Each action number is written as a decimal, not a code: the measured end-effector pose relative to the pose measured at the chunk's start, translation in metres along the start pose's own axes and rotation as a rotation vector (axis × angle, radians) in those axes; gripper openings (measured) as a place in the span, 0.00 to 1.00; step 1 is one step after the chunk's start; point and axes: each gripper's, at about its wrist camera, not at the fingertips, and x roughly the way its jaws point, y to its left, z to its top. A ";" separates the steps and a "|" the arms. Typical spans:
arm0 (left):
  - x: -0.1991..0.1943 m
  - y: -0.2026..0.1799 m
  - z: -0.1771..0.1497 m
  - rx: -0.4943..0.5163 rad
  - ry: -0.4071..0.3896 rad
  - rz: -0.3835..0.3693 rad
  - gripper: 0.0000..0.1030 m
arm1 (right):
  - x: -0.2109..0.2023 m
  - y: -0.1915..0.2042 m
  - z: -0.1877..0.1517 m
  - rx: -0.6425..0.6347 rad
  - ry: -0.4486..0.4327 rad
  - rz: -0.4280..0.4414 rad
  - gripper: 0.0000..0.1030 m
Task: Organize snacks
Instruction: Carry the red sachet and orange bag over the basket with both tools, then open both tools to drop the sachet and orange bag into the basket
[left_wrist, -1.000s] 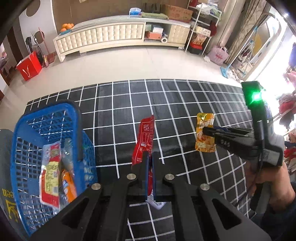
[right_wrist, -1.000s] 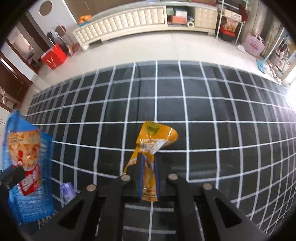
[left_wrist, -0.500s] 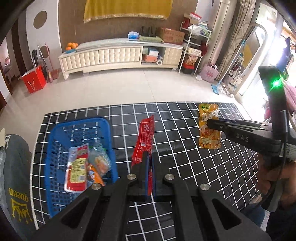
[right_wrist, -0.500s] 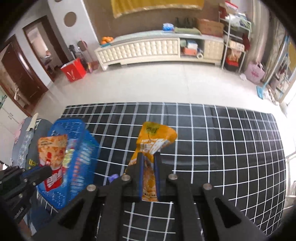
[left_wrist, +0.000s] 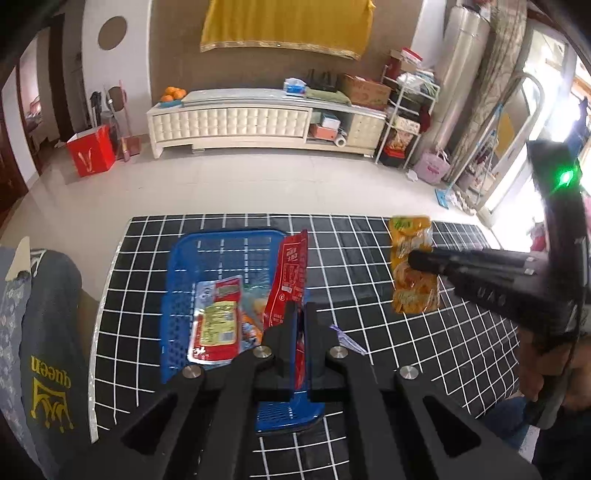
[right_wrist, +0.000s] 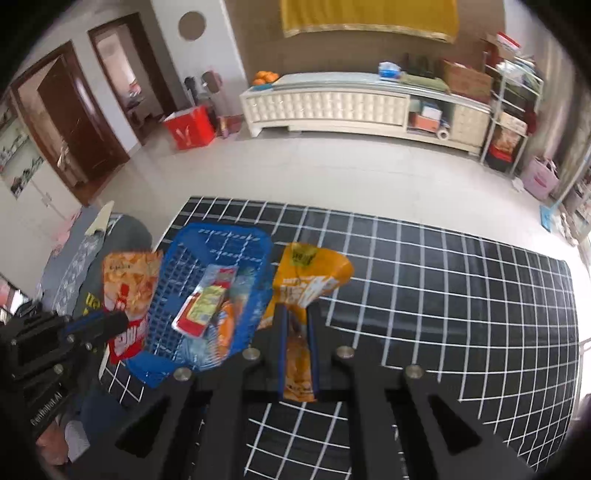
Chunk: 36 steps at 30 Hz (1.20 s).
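Holding a red snack packet (left_wrist: 291, 273) clamped edge-on, the left claw (left_wrist: 300, 325) is hanging over the blue basket (left_wrist: 177, 266), which is already carrying several packets on the grid-patterned bench (left_wrist: 369, 236). To its right, the right claw (right_wrist: 295, 332) is gripping an orange snack pouch (right_wrist: 306, 280) beside the basket; both items are judged undelivered.

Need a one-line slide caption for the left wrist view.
Left gripper holds a red snack packet above the blue basket; right gripper carries an orange pouch.
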 end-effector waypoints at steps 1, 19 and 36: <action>0.000 0.009 -0.002 -0.013 -0.002 -0.008 0.02 | 0.002 0.003 0.001 -0.009 0.007 0.000 0.13; 0.049 0.091 -0.010 -0.087 0.102 0.012 0.02 | 0.084 0.079 0.019 -0.084 0.127 0.029 0.13; 0.107 0.107 -0.008 -0.070 0.159 -0.004 0.02 | 0.148 0.095 0.018 -0.134 0.238 0.018 0.14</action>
